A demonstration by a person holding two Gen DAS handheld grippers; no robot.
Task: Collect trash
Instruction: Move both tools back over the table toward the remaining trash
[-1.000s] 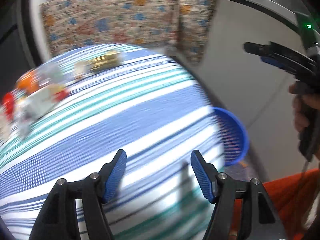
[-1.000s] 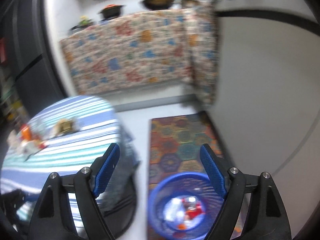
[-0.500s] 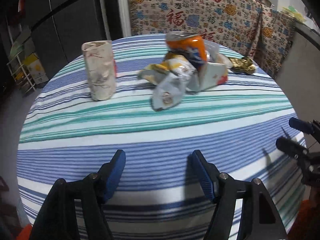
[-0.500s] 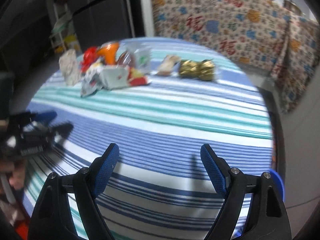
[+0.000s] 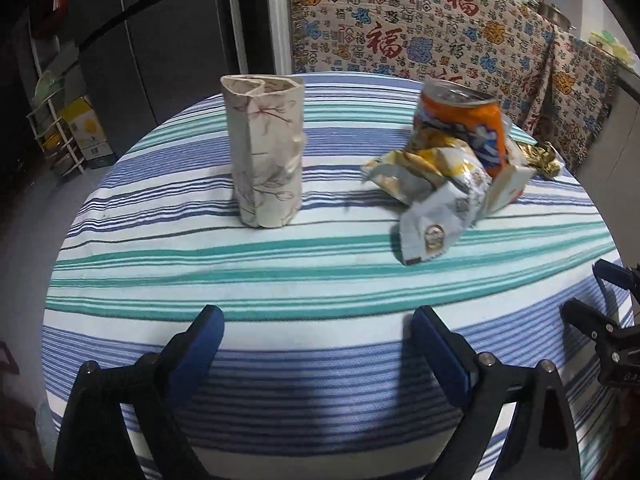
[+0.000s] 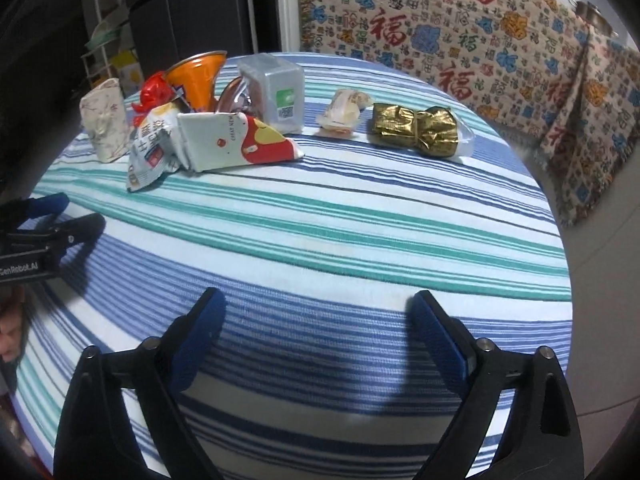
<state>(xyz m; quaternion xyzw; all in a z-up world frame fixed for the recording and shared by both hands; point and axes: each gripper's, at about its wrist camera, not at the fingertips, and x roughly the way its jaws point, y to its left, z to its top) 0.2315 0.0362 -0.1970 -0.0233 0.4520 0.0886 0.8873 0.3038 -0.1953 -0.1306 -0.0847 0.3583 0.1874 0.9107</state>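
Note:
Trash lies on the far half of a round striped table point(image 5: 320, 280). A crumpled paper cup point(image 5: 264, 148) stands upright at left; it also shows in the right wrist view point(image 6: 105, 124). An orange can point(image 5: 460, 120) stands behind crumpled snack wrappers point(image 5: 432, 200). The right wrist view shows a flattened white carton point(image 6: 236, 140), a clear plastic box point(image 6: 276, 92), a small wrapped bun point(image 6: 344, 112) and a gold foil packet point(image 6: 416, 128). My left gripper point(image 5: 318, 344) is open and empty over the near table edge. My right gripper point(image 6: 316, 332) is open and empty.
A patterned cloth point(image 5: 420, 40) covers furniture behind the table. A dark fridge point(image 5: 160, 40) and a rack with boxes point(image 5: 72, 136) stand at the back left. Each gripper shows at the edge of the other's view, the right one point(image 5: 600, 320) and the left one point(image 6: 44, 232).
Both grippers have swung from the blue basket on the floor at the table's right side back over the table and now face the trash. Both stay open and empty.

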